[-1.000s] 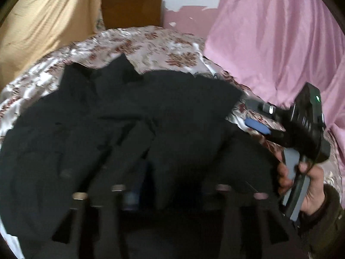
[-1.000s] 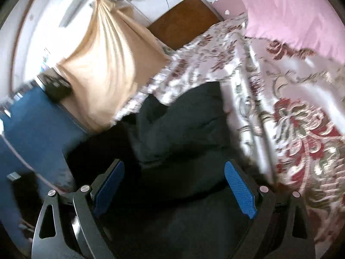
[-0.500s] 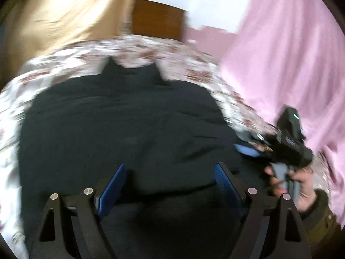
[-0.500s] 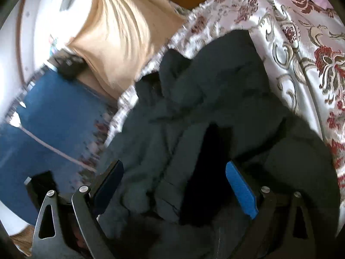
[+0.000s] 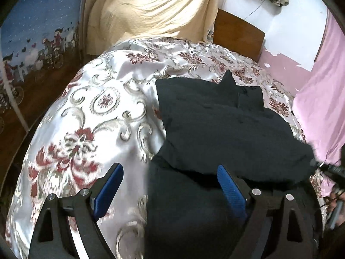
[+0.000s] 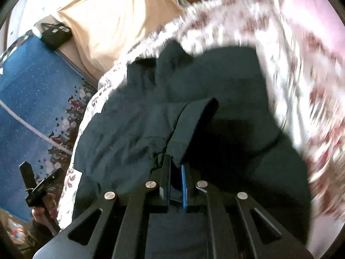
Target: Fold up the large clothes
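On the bed [image 5: 90, 112] lay the coat [image 5: 226, 133], long axis running away from us; our right gripper [image 6: 175, 168] had pinched a sleeve cuff [image 6: 194, 127]; our left gripper [image 5: 168, 185] gaped wide above the coat's near left edge.

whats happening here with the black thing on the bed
A person with a claw in each hand is folding a large black garment spread on a floral bedspread. The right claw is shut on a fold of the fabric, near what looks like a cuff or hem. The left claw is open, its blue pads over the garment's left edge, gripping nothing. The fold is only partly done.
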Motion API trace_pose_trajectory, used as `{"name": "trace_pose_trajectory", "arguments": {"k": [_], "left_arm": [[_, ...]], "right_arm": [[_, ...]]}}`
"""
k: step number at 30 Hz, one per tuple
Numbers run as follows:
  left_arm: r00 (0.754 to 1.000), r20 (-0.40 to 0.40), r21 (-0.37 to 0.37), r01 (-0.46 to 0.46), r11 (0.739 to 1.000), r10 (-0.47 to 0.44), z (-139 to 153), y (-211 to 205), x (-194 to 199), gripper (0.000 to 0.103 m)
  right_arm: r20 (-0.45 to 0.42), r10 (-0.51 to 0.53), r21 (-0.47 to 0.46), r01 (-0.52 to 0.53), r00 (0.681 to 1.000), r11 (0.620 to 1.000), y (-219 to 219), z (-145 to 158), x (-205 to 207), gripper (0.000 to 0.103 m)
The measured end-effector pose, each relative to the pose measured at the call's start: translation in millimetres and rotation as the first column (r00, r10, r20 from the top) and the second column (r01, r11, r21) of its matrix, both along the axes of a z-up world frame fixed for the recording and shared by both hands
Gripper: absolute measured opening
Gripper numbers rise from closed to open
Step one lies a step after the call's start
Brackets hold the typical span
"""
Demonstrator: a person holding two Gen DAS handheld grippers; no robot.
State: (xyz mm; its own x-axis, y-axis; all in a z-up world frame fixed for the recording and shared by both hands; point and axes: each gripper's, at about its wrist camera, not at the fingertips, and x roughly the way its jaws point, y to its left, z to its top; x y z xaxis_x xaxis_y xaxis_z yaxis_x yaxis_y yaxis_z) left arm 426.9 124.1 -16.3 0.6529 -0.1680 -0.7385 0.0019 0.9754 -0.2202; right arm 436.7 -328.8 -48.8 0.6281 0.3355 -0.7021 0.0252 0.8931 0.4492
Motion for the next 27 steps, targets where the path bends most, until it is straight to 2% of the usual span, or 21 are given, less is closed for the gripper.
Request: {"name": "trace_pose_trajectory", "arguments": {"k": [2, 4, 8, 12, 17, 23, 27], "left_arm": [[1.0, 0.014, 0.013, 0.014, 1.0, -0.014, -1, -10, 14, 0.088], [0.999, 0.03, 0.035, 0.014, 0.999, -0.015, -3, -22, 30, 0.089], [0.999, 0.051, 0.071, -0.003, 0.997, 0.0, -10, -50, 71, 0.089], [1.0, 0.01, 0.15, -0.004, 0.989, 0.003, -31, -74, 106, 0.089], [0.999, -0.009, 0.224, 0.034, 0.974, -0.032, -57, -89, 114, 0.091], [1.0, 0.014, 0.161, 0.011, 0.987, -0.013, -79, -82, 113, 0.102], [1.0, 0.011, 0.147, -0.008, 0.989, 0.006, -90, -82, 114, 0.103]], "right_arm": [[0.064, -0.016, -0.109, 0.023, 0.998, 0.994, 0, 25, 2, 0.007], [0.102, -0.031, -0.172, 0.049, 0.994, 0.984, -6, 42, 13, 0.007], [0.103, -0.071, -0.274, 0.097, 0.992, 0.957, -16, 48, 35, 0.007], [0.05, -0.087, -0.349, 0.099, 0.995, 0.932, -14, 13, 61, 0.008], [-0.009, -0.089, -0.429, 0.077, 0.996, 0.9, -16, -32, 70, 0.014], [-0.022, -0.099, -0.333, 0.086, 0.995, 0.939, -29, -57, 69, 0.018], [-0.011, -0.096, -0.38, 0.085, 0.995, 0.921, -20, -69, 72, 0.018]]}}
